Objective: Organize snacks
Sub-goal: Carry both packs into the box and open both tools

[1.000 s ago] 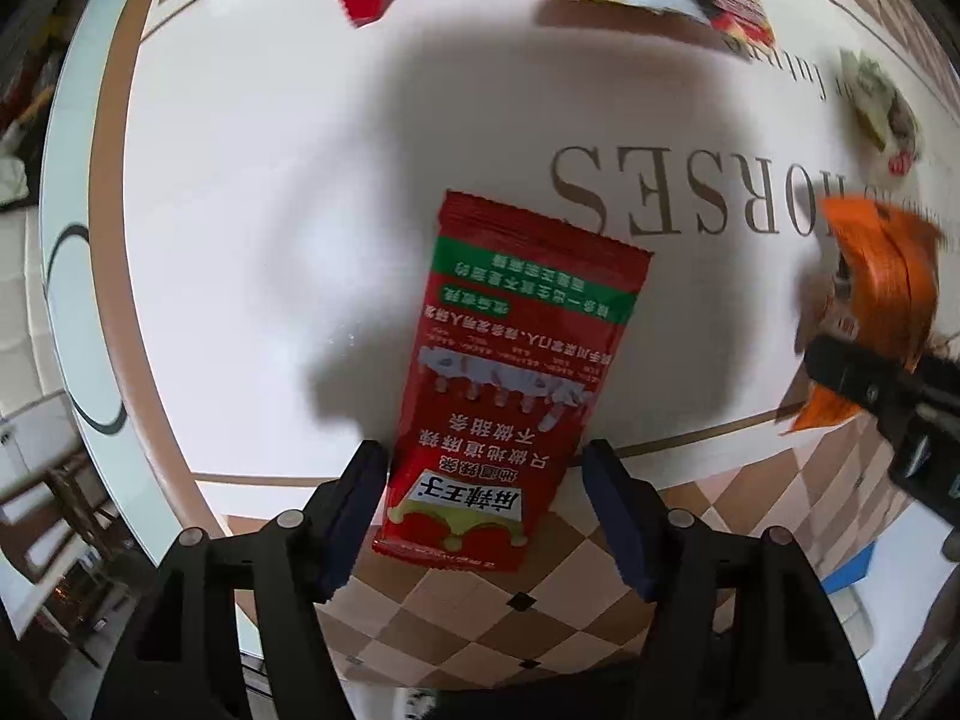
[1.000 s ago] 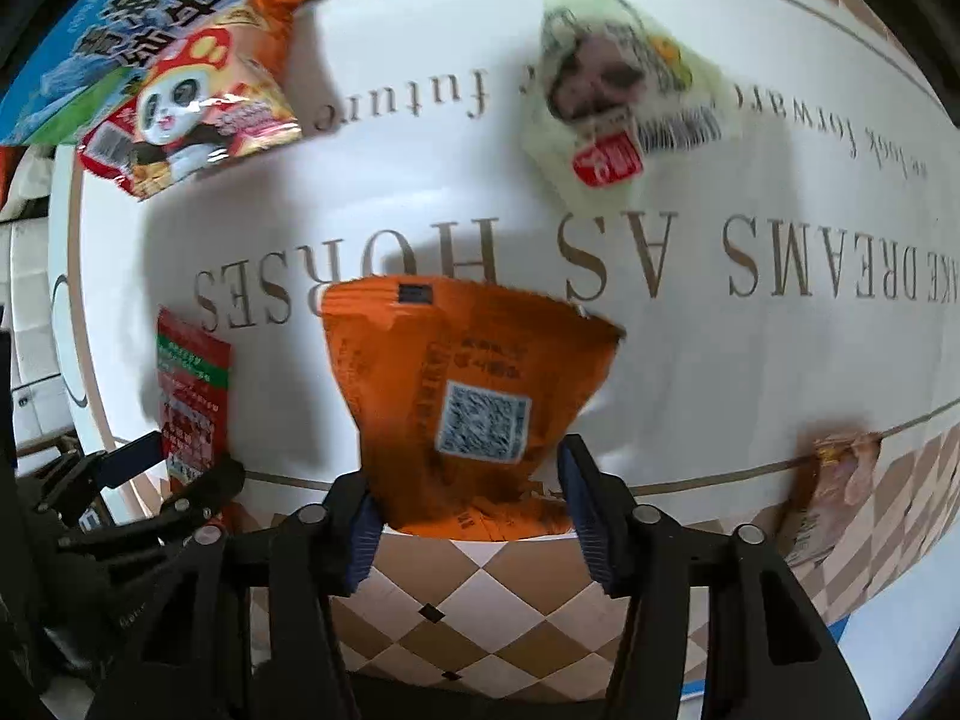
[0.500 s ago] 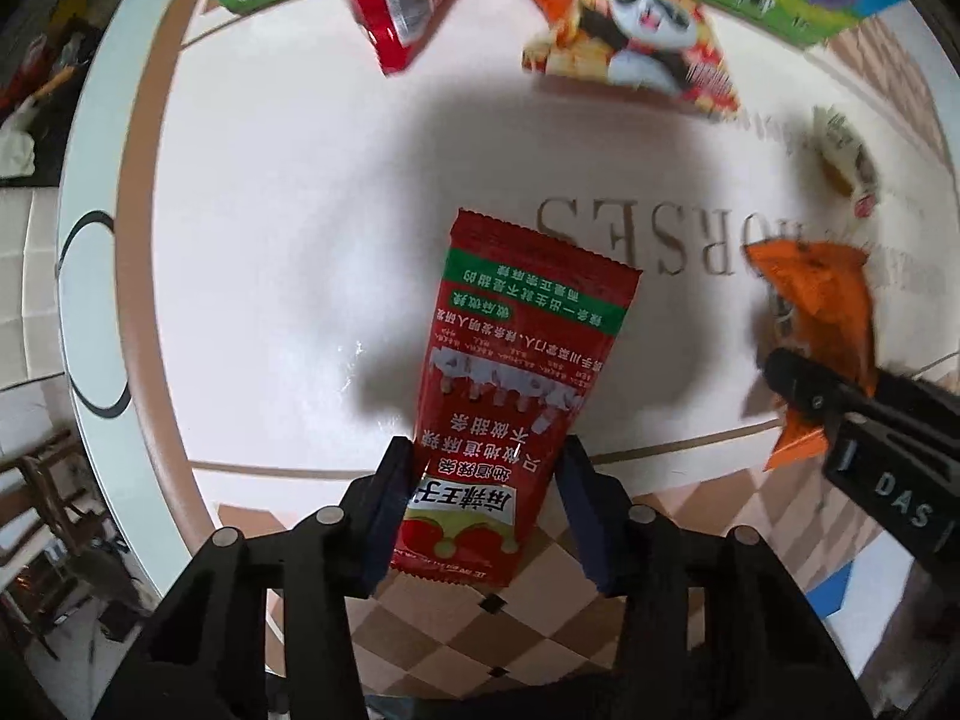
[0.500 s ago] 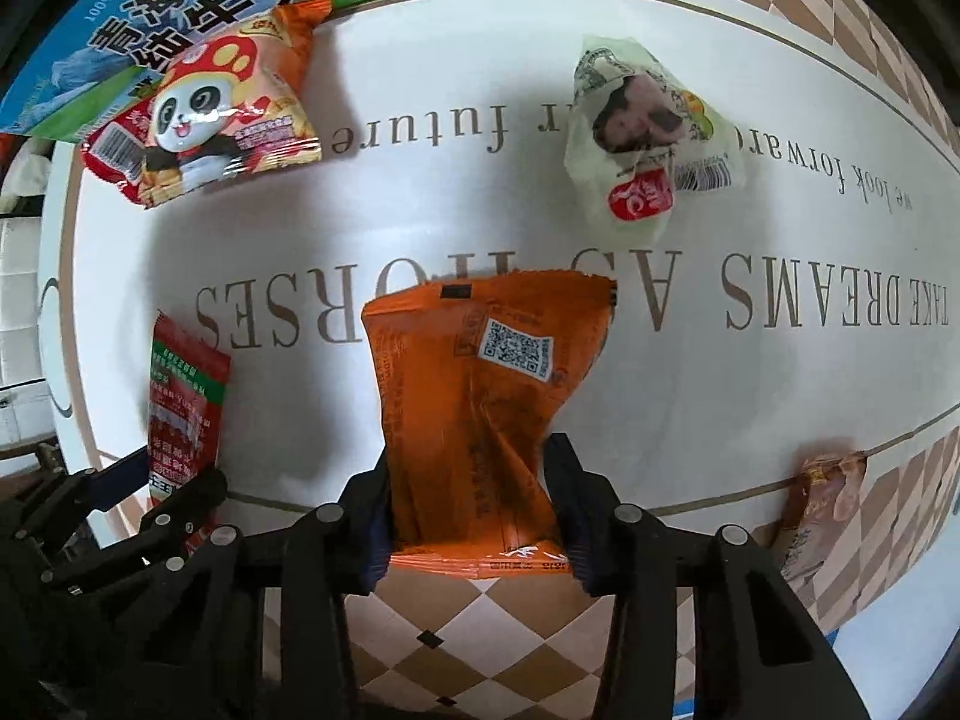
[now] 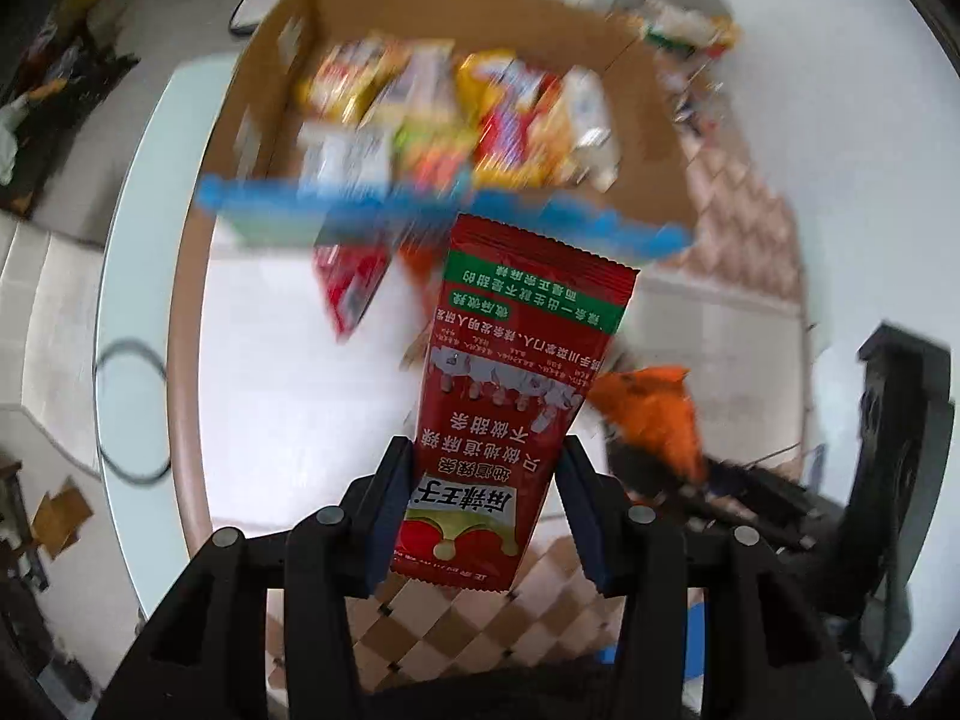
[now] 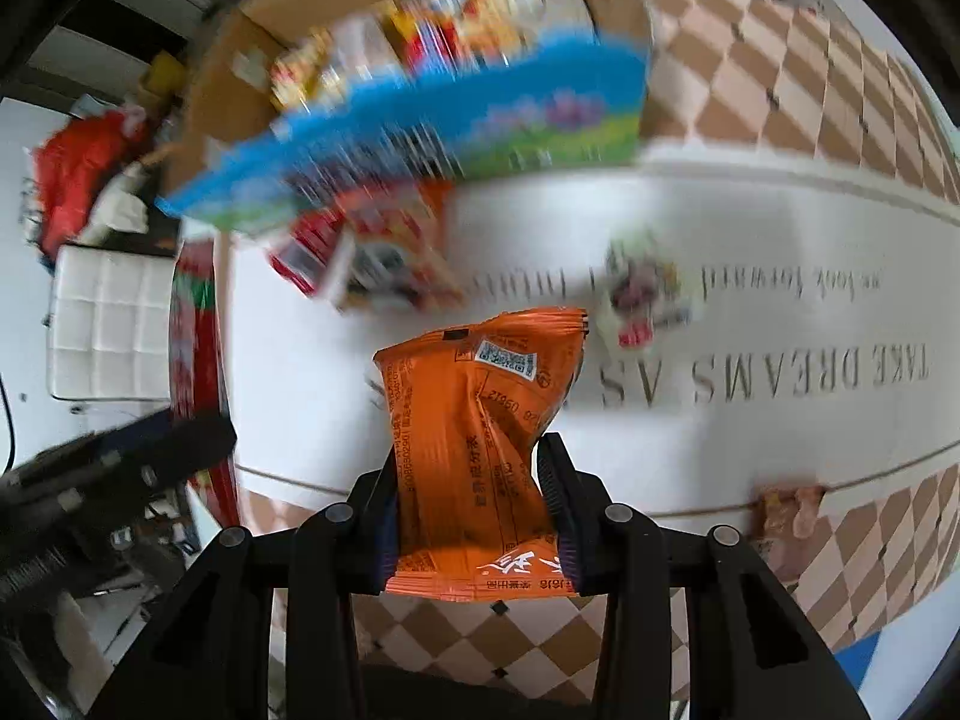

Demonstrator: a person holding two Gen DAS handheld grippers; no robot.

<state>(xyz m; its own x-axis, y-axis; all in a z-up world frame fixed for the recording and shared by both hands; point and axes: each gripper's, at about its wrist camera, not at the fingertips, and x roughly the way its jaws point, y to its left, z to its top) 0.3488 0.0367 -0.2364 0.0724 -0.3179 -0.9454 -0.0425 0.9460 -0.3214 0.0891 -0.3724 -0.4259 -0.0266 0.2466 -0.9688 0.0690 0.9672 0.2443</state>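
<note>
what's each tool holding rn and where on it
Left tool: the red sachet, pinched across its lower end. Right tool: the orange packet, squeezed by its sides near the bottom seam. Both hang clear of the table.

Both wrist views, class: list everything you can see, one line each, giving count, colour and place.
Red packet: one, red with green band, in the left hand-held gripper.
Orange packet: one, orange, in the right hand-held gripper.
Cardboard box: one, brown with blue front, far end, full of mixed snacks.
Loose snacks: several, blurred, on the table near the box.
Brown sweet: one, table edge.
Left hand-held gripper: black, shut.
Right hand-held gripper: black, shut.
</note>
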